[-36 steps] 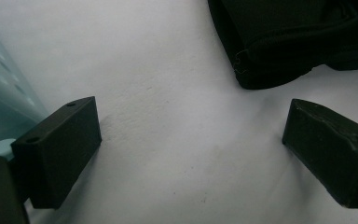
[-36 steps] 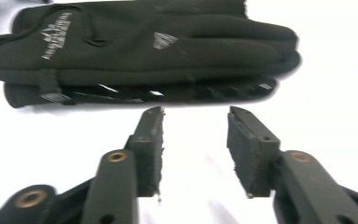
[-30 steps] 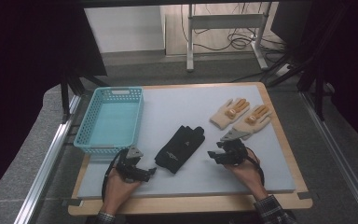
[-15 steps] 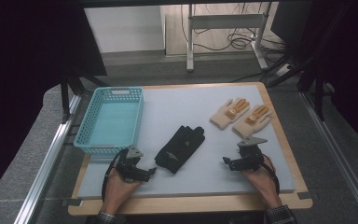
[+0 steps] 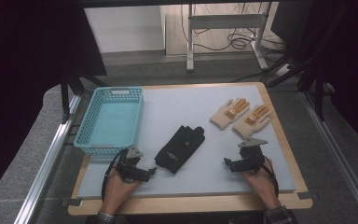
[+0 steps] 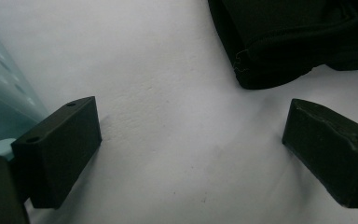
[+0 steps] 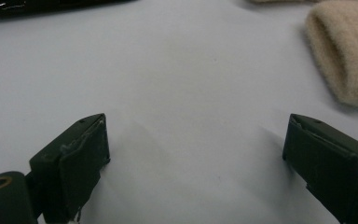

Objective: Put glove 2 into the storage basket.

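While both tools (image 5: 145, 171) (image 5: 227, 162) gape empty, frame edges crop the black glove (image 6: 289, 37).

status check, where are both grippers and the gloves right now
Left gripper open, empty, near the black glove. Right gripper jaws just opened, nothing between them, below the tan gloves. All gloves flat on mat; basket empty. Nothing in the way.

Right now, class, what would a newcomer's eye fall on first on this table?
Probably the bright blue basket at the table's far left, standing empty. Next, the black gloves lying in the middle and the tan gloves at the far right. Near the front edge, the left gripper and right gripper rest open, holding nothing.
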`<state>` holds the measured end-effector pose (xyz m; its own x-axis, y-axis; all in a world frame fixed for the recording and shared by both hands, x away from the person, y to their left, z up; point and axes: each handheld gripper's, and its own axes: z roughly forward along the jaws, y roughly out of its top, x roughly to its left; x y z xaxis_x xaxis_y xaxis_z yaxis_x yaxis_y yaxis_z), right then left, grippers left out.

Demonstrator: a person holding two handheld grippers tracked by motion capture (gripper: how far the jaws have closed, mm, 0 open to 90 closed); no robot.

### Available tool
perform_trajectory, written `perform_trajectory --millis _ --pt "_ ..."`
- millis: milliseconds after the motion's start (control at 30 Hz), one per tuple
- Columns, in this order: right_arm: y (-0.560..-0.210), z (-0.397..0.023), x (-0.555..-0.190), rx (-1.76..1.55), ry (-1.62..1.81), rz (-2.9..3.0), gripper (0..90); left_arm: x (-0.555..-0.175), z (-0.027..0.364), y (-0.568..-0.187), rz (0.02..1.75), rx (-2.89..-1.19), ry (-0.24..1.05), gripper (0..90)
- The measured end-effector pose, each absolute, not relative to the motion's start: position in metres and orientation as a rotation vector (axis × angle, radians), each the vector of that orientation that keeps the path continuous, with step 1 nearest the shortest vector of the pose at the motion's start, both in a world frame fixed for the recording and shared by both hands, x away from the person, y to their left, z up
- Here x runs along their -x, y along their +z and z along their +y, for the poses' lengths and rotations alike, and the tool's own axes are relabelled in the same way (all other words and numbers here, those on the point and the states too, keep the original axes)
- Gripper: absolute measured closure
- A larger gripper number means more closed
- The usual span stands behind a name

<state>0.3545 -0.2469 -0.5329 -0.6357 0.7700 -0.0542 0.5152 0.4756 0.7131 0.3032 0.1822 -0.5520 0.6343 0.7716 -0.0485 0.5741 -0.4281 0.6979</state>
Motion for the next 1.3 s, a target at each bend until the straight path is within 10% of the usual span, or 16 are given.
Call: perform_trajectory --millis 1300 --pt "-0.533 -0.247 -0.355 -1.076 0.957 2.358 6.8 -0.322 0.129 -0.511 0.979 -2.139 0.267 0.0"
